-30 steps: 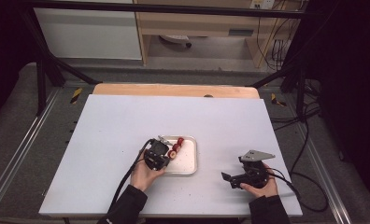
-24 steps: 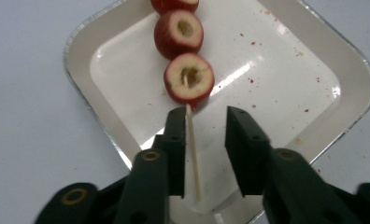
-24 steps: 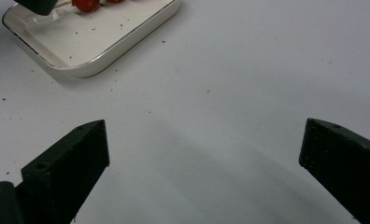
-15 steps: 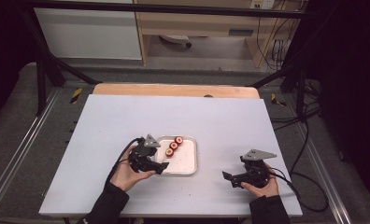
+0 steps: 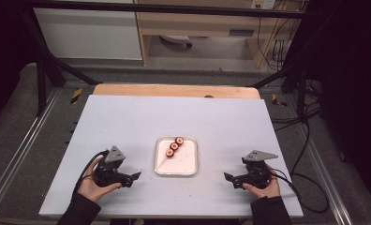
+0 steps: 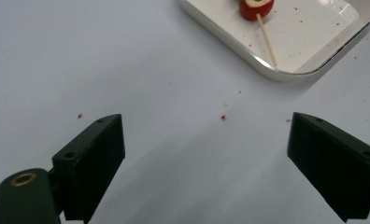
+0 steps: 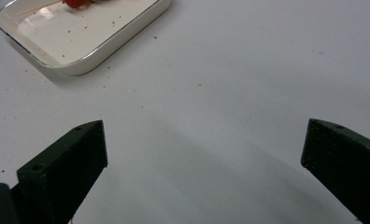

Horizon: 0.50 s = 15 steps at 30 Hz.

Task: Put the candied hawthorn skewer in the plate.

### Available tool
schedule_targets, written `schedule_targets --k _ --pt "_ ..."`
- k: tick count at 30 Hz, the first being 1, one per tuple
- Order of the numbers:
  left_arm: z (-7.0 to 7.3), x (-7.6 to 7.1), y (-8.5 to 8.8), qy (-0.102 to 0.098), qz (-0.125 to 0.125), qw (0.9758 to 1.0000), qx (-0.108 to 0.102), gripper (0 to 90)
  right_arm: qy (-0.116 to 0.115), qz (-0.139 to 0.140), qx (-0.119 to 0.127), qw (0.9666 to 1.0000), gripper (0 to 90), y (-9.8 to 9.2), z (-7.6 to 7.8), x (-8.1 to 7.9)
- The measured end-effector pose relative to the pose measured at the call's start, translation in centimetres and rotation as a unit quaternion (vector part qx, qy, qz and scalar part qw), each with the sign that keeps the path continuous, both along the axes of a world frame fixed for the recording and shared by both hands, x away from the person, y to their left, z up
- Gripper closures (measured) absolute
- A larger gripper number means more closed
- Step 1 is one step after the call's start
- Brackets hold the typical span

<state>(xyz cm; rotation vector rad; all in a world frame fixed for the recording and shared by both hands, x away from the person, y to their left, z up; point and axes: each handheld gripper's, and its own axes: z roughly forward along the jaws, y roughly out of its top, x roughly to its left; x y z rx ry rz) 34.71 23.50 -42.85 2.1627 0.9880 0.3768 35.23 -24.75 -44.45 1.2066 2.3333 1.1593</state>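
1. Two grippers rest low on the white table, one on each side of the white tray, and both are well apart from it; the left gripper has just been opening its jaws, with nothing between them, and the right gripper stands wide with bare table between its jaws
2. The skewer, a thin stick through three red fruit slices, lies inside the tray towards its far left corner, so the step in hand looks like the release and pull-back after setting it down
3. Any next move would call for a fresh reach to the tray, since neither hand holds anything
4. The high view gives all three slices in a row; the left gripper view gives the bare stick end below one slice, and red crumbs on the table
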Motion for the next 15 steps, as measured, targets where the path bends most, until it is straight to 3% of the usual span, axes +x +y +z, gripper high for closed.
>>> schedule_targets --k 3,8,15 --pt "-0.5 -0.5 1.2 -0.01 0.012 0.9997 -0.016 10.6 -0.001 0.002 0.0 1.0 1.0 0.0 -0.2 0.0" --pt "-1.0 -0.8 2.4 -0.008 0.017 0.9993 -0.033 10.3 0.006 0.004 -0.002 1.0 0.8 0.0 -0.4 -0.1" --pt "-1.4 -0.8 2.5 -0.003 0.012 0.9996 -0.026 10.4 0.007 0.01 -0.003 0.9999 0.8 0.1 -0.5 -0.2"
